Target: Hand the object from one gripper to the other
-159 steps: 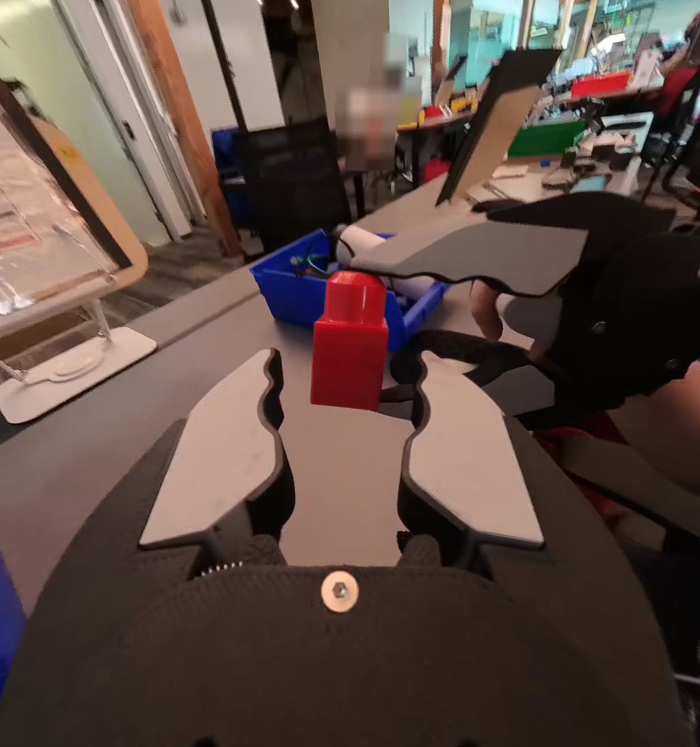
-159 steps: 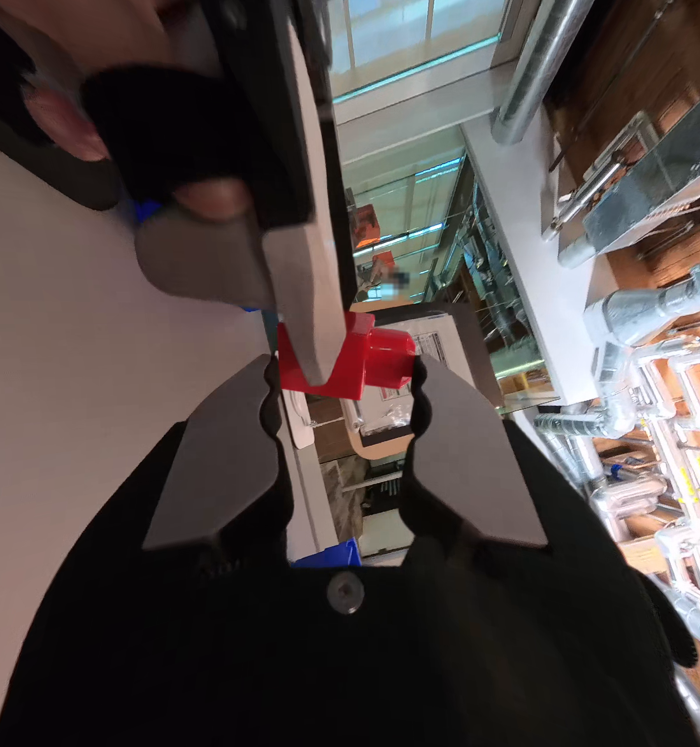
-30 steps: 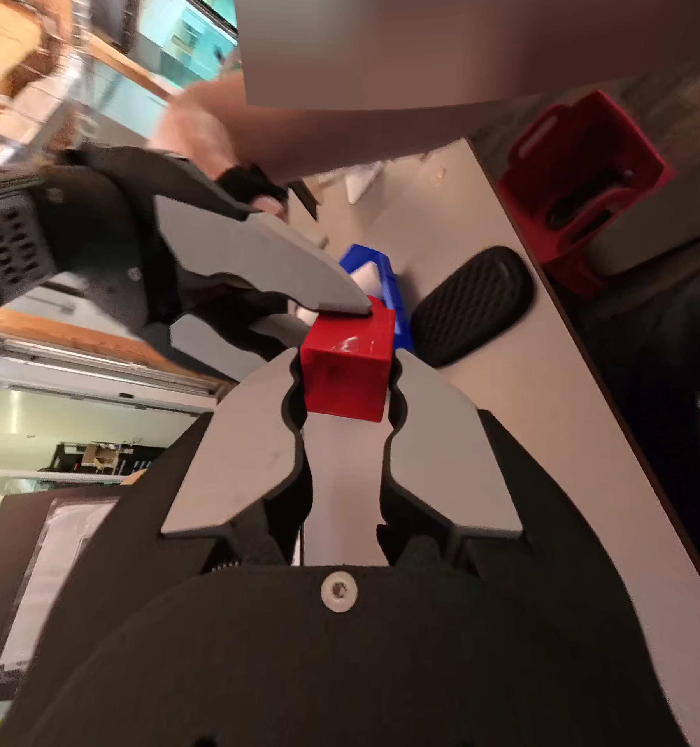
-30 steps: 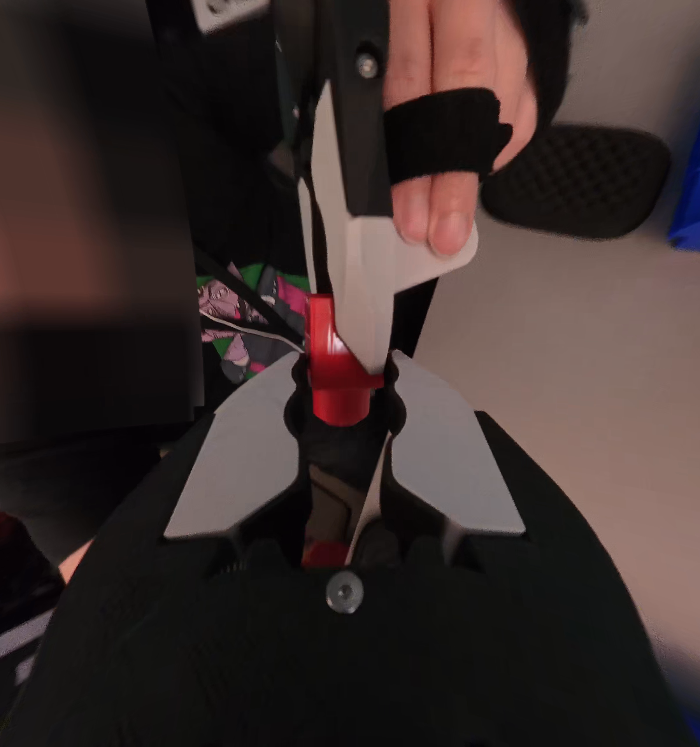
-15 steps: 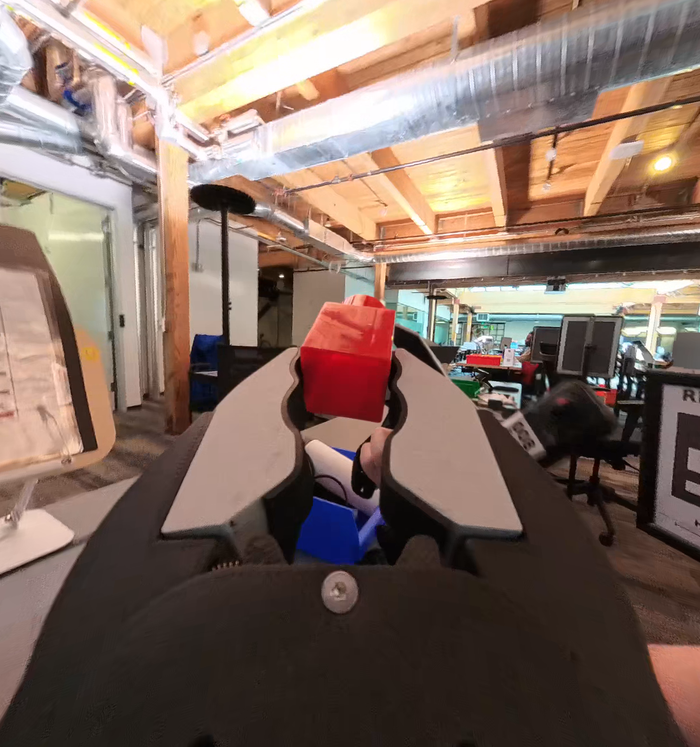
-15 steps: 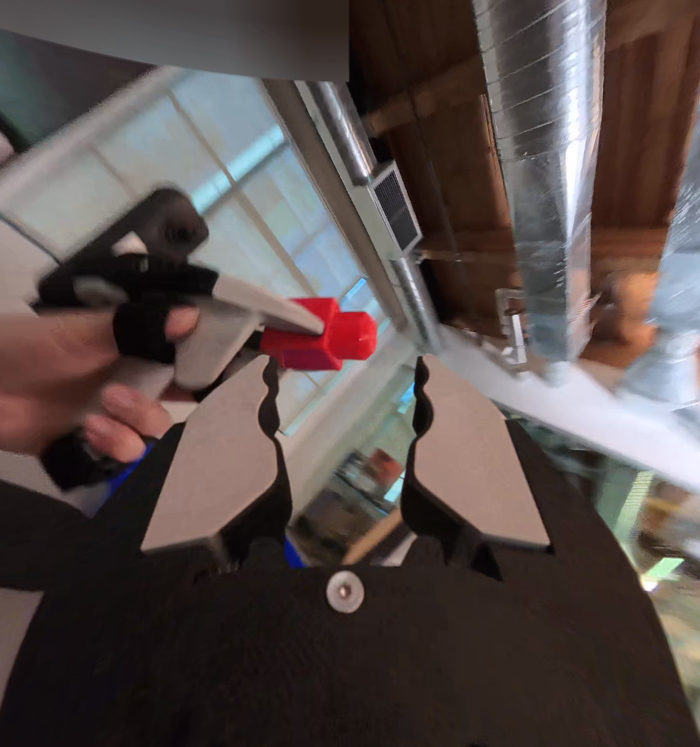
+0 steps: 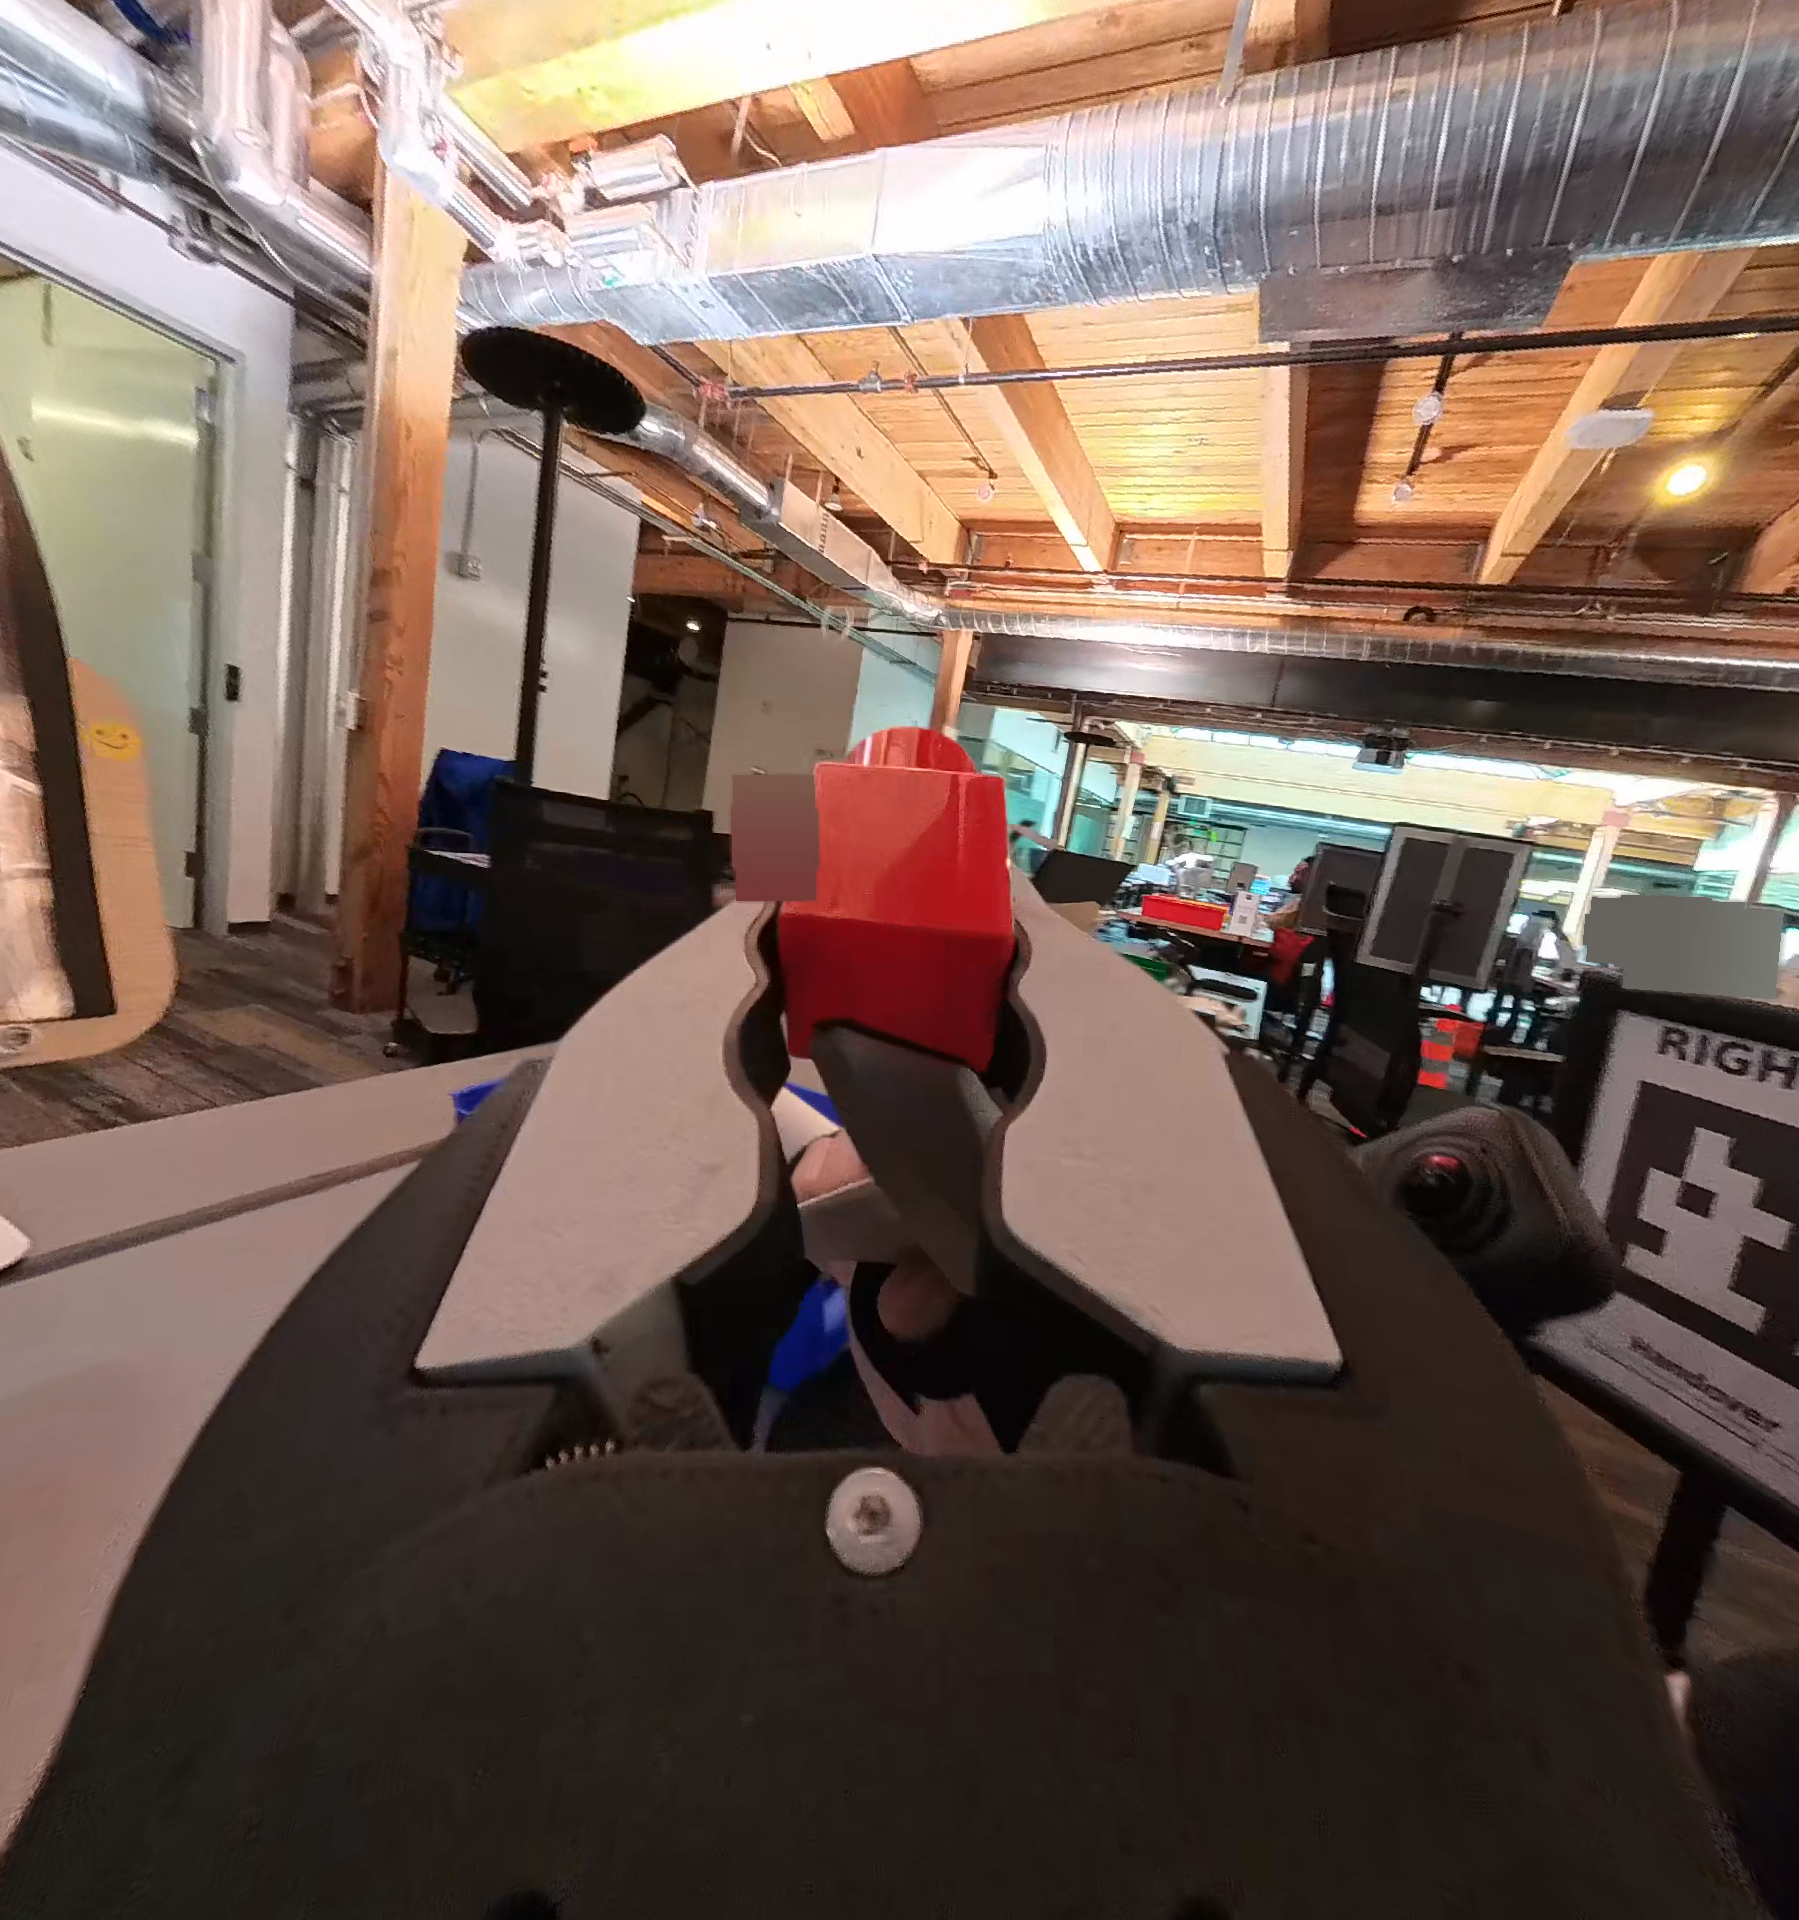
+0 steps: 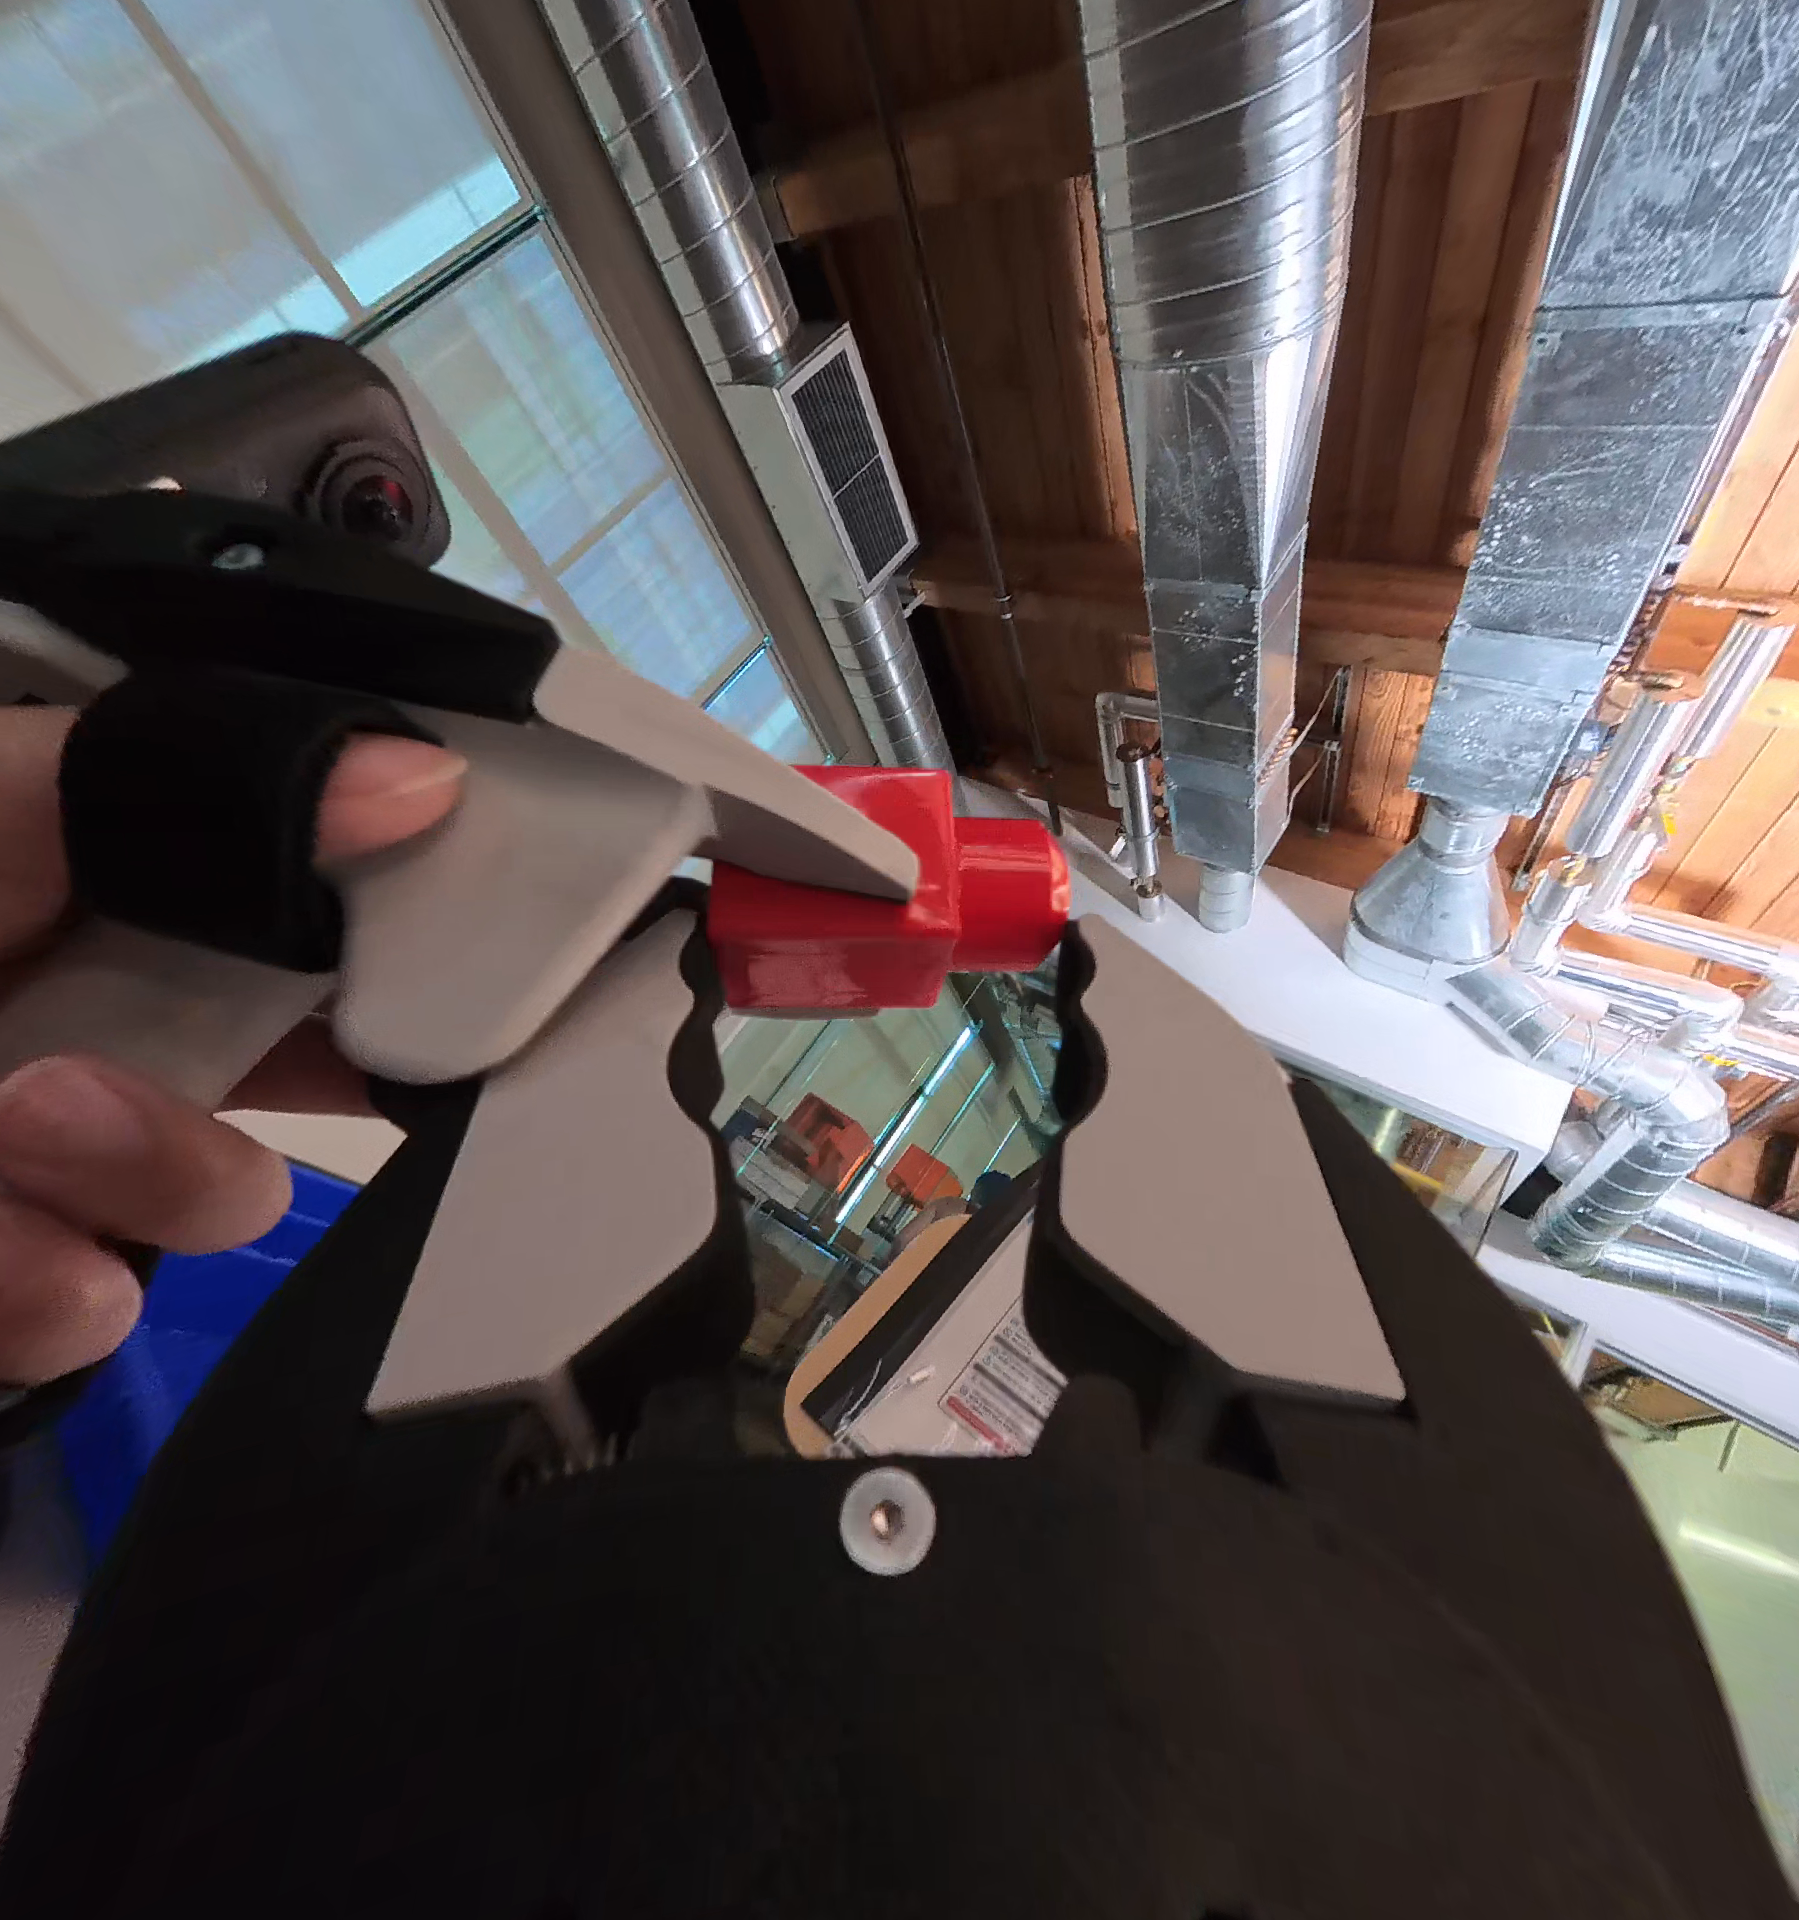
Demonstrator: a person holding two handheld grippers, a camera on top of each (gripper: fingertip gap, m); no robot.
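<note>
A red block with a round stud is clamped between the two grey fingers of my left gripper, held up in the air. In the right wrist view the block lies sideways, stud to the right, gripped by the left gripper's fingers coming in from the left. My right gripper is open. Its two tips stand on either side of the block, and the stud is close to the right tip. One right finger shows just under the block in the left wrist view.
A grey table lies below, with a blue bin on it. A black-framed board with a square marker stands at the right. A hand holds the left gripper. Ducts and wooden beams are overhead. Left and right tips are no more than a few centimetres apart.
The right gripper has come in closer, so the block now sits between its open tips. The left gripper keeps its grip on the block.
</note>
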